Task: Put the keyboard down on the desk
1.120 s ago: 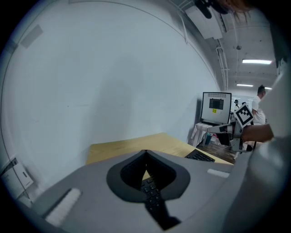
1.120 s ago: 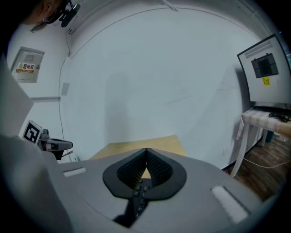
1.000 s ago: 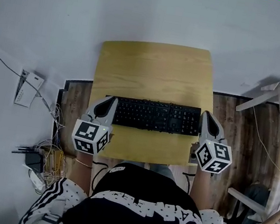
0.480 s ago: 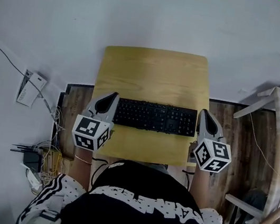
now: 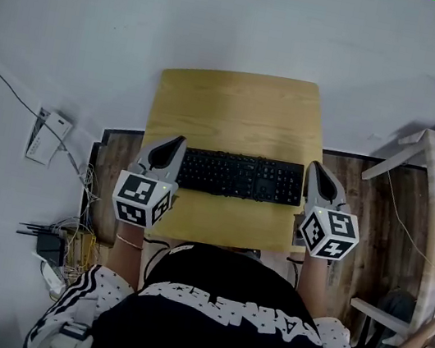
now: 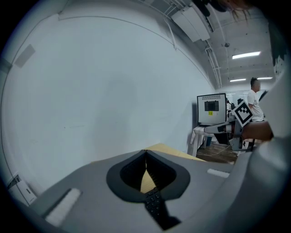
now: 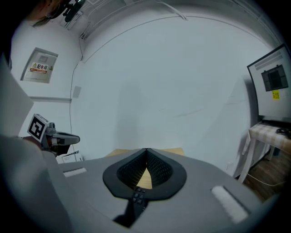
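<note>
Black keyboard (image 5: 240,176) sits level over the 6 o'clock half of the wooden desk (image 5: 238,106), running 9 to 3. The left gripper (image 5: 175,145) is pinched narrow on its 9 o'clock end and the right gripper (image 5: 316,168) on its 3 o'clock end. Can't tell if it's touching the wood or just above it. Looks nearly done to me, with letting go left.

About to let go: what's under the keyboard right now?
The wooden desk lies under the keyboard, which the left gripper and right gripper clamp by its ends. The strip directly beneath is covered, so whether it rests on the wood can't be told.
</note>
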`<action>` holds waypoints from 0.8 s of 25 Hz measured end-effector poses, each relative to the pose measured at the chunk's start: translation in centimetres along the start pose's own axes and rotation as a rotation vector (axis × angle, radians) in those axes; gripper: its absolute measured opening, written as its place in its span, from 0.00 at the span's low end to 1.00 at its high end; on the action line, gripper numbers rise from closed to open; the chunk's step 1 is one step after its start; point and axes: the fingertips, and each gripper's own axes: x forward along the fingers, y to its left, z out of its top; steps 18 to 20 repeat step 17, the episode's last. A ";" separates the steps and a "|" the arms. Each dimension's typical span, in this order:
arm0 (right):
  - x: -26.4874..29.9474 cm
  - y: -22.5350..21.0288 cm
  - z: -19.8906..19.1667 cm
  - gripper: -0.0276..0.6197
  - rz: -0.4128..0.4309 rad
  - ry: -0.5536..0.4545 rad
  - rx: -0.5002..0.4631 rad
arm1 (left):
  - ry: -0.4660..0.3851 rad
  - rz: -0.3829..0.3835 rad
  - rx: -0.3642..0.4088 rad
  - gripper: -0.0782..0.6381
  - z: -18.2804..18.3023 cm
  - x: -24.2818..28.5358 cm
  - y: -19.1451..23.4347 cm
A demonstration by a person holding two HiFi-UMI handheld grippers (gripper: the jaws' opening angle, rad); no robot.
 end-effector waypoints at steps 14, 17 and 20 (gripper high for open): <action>0.4 -0.2 -0.3 0.06 0.006 0.001 0.007 | 0.018 0.010 0.013 0.11 -0.2 -0.2 0.2; 0.5 -0.3 -0.3 0.06 0.006 0.002 0.009 | 0.020 0.011 0.013 0.11 -0.1 0.0 0.2; 0.5 -0.3 -0.3 0.06 0.006 0.002 0.009 | 0.020 0.011 0.013 0.11 -0.1 0.0 0.2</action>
